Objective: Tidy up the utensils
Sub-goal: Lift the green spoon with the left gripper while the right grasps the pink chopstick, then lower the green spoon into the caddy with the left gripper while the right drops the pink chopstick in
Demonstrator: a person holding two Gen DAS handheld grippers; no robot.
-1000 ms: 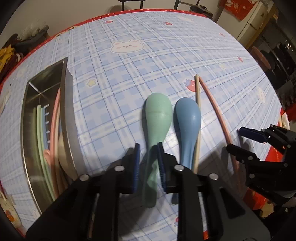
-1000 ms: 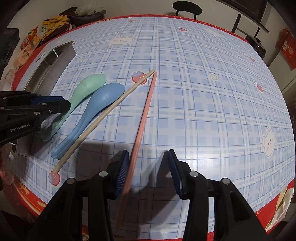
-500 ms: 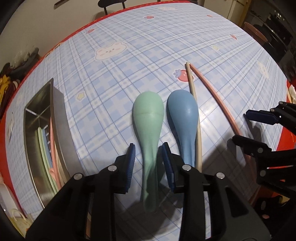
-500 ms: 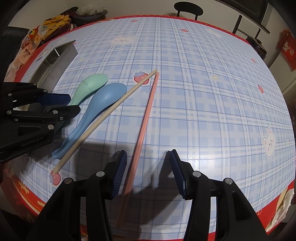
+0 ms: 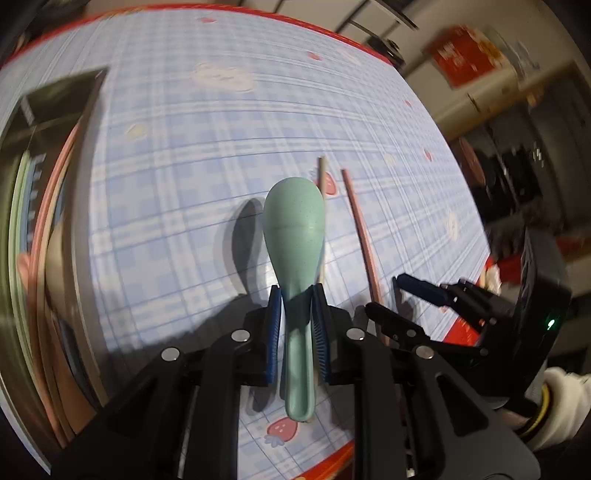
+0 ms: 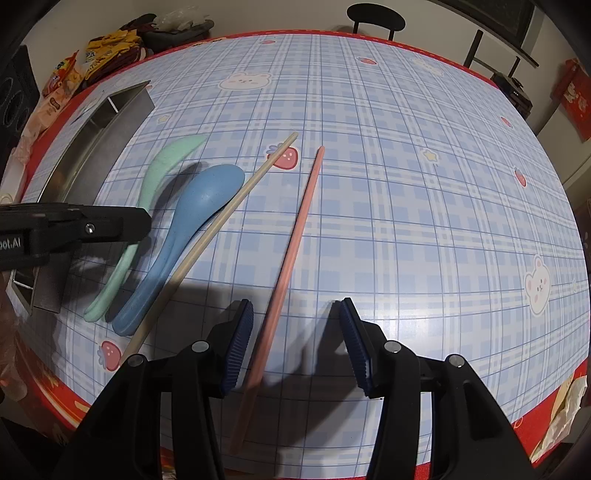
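My left gripper [image 5: 297, 325] is closing on the handle of the green spoon [image 5: 295, 229], and its blue pads press both sides. The spoon is raised off the blue checked table, bowl tilted up [image 6: 162, 173], with a shadow under it. The blue spoon [image 6: 199, 206] lies beside it, with the beige chopstick [image 6: 229, 210] against its right side. My right gripper [image 6: 295, 343] stands open low over the pink chopstick [image 6: 295, 229], which runs just inside its left finger without being gripped.
A long metal tray [image 6: 99, 147] at the left holds pink and green utensils [image 5: 37, 206]. The red table edge [image 6: 55, 387] is close in front. Snack bags [image 6: 74, 74] sit far left and a chair [image 6: 373, 14] stands beyond the table.
The left gripper closed on the green spoon's handle and lifted it off the table, swinging its view to the right. The right gripper and the chopsticks stayed put.
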